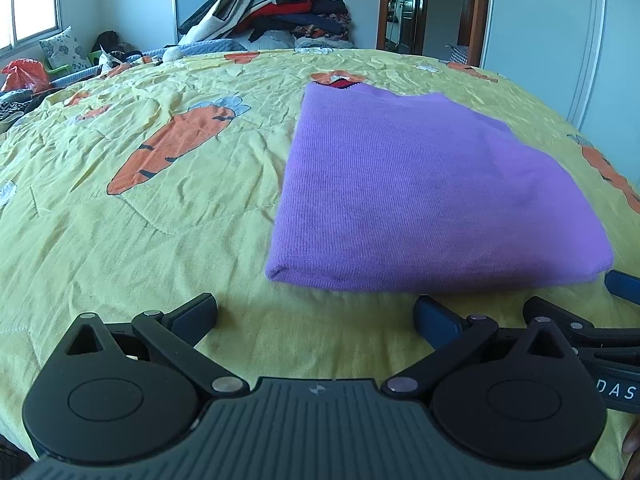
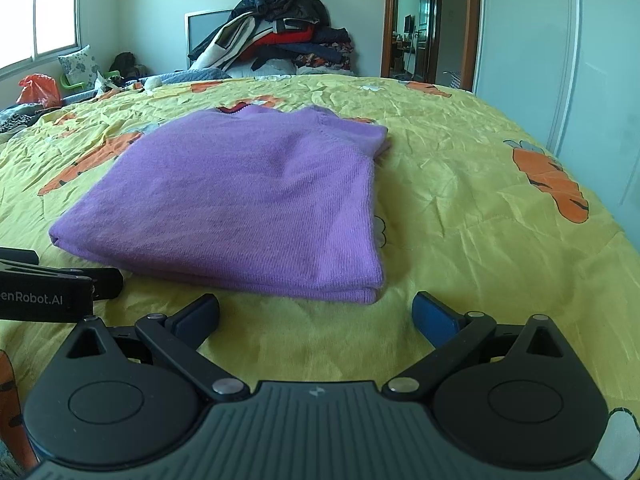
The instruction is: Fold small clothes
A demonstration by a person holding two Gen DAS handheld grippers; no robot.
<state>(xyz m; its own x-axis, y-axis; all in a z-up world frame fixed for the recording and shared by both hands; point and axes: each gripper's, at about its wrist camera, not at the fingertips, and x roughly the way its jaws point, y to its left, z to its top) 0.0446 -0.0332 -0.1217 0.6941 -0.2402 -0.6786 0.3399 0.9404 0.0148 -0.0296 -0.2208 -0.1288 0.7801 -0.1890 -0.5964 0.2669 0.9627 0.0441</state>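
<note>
A purple knit sweater lies folded into a thick rectangle on the yellow bedspread; a bit of red shows at its far edge. The right wrist view has the same sweater left of centre. My left gripper is open, low over the spread, just short of the sweater's near fold and holding nothing. My right gripper is open too, in front of the sweater's near right corner, empty. The two grippers sit side by side: the right gripper shows at the left view's right edge, the left gripper at the right view's left edge.
The yellow spread has orange carrot prints. A tall heap of dark clothes is piled past the bed's far edge. A pillow and an orange bag lie far left under a window. White wardrobe door on the right, open doorway beside it.
</note>
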